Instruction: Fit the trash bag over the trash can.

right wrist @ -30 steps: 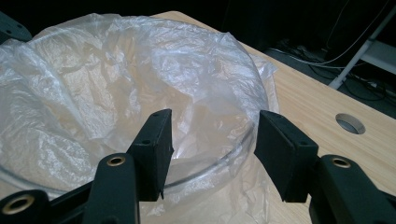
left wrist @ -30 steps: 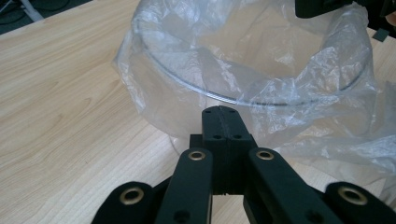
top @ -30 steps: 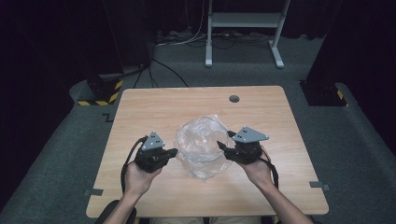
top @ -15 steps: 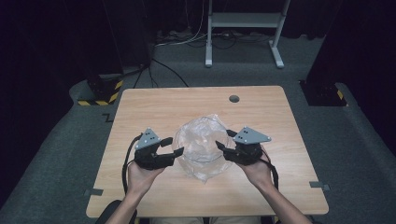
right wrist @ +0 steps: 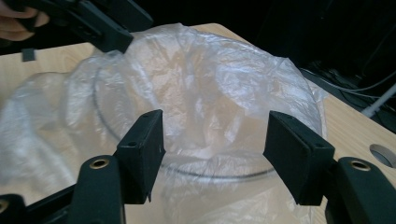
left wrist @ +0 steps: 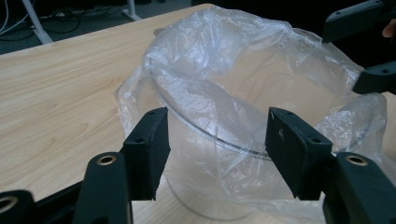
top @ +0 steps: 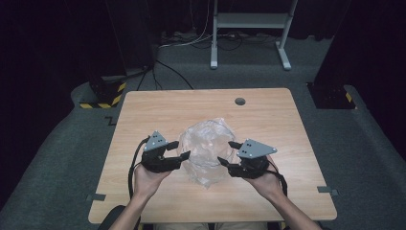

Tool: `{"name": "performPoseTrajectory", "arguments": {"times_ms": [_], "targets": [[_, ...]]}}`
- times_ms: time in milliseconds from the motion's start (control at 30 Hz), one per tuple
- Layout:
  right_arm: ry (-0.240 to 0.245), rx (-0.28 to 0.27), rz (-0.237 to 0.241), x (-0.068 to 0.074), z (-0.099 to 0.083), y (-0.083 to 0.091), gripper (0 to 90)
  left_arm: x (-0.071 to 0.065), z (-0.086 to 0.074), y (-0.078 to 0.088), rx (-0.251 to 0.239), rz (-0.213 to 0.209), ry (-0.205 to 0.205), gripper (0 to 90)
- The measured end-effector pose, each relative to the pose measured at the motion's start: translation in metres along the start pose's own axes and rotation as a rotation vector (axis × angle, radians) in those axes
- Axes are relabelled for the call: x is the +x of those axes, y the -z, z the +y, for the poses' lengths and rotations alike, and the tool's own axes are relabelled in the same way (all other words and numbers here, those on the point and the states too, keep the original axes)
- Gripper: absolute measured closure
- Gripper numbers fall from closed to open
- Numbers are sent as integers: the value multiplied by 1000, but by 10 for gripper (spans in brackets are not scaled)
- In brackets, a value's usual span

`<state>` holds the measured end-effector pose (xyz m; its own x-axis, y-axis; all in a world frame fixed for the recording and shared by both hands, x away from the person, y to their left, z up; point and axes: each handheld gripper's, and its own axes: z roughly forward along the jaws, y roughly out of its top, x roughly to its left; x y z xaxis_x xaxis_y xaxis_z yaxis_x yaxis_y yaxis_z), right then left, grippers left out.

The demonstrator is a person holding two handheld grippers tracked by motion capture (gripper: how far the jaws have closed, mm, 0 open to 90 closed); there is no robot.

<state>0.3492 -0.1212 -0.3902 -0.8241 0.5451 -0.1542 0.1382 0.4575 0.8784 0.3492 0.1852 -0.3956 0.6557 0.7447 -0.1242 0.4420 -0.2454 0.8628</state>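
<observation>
A crumpled clear plastic bag (top: 206, 148) lies draped over a clear round container in the middle of the wooden table (top: 268, 115). My left gripper (top: 178, 150) points at the bag's left side, jaws open after parting within the last second. In the left gripper view the bag (left wrist: 243, 84) and the container's rim (left wrist: 205, 133) sit just beyond the open left gripper (left wrist: 215, 140); the pads do not press on them. My right gripper (top: 227, 152) faces the bag's right side, its jaws just opened wider. In the right gripper view the bag (right wrist: 210, 84) lies past the open right gripper (right wrist: 215, 144).
A round hole (top: 240, 101) is cut in the table near its far edge. Behind the table stand a white metal frame (top: 249, 21) and cables on the grey floor. A black-and-yellow striped base (top: 103, 98) sits off the table's far left corner.
The left gripper's jaws went from shut to open beside the bag. The right gripper's jaws spread a little wider. Both hands stayed where they were.
</observation>
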Motion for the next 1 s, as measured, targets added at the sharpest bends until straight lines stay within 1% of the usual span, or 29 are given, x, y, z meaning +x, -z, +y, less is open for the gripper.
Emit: {"name": "performPoseTrajectory", "arguments": {"times_ms": [67,133,167,233,300,333,367,400,533,600,700,800,833,867,900,1000], "targets": [[0,-11,14,-1,-1,4,372,0,0,2,-6,-2,0,390],[-11,-30,13,-2,0,6,375,-2,1,6,-27,-22,14,367],[-19,-39,10,-3,2,7,376,-3,2,8,-37,-30,16,352],[-32,-48,-3,-5,3,7,382,-9,3,13,-48,-31,7,323],[-41,-37,-20,-7,4,4,386,-14,4,16,-47,-42,2,292],[-44,-31,-27,-8,3,3,389,-18,3,16,-41,-33,2,271],[-49,-23,-33,-9,3,1,391,-21,2,16,-29,-20,-9,218],[-55,-17,-37,-10,2,0,392,-23,2,15,-15,-17,-20,184],[-71,-13,-54,-13,1,-3,395,-30,-1,11,19,-31,-25,144],[-78,-17,-61,-15,1,-2,395,-33,-3,10,35,-25,-33,139],[-93,-18,-69,-18,0,-2,396,-39,-7,11,53,-23,-51,99],[-110,-15,-73,-21,-2,-2,396,-44,-11,9,83,-34,-70,73],[-117,-15,-74,-22,-2,-3,396,-46,-12,7,100,-20,-88,69],[-120,-17,-77,-23,-2,-3,397,-47,-14,5,122,3,-114,69],[-128,-18,-76,-24,-2,-3,397,-47,-15,1,145,18,-129,72],[-132,-19,-77,-25,-2,-4,399,-43,-20,-12,233,47,-119,91]]}}
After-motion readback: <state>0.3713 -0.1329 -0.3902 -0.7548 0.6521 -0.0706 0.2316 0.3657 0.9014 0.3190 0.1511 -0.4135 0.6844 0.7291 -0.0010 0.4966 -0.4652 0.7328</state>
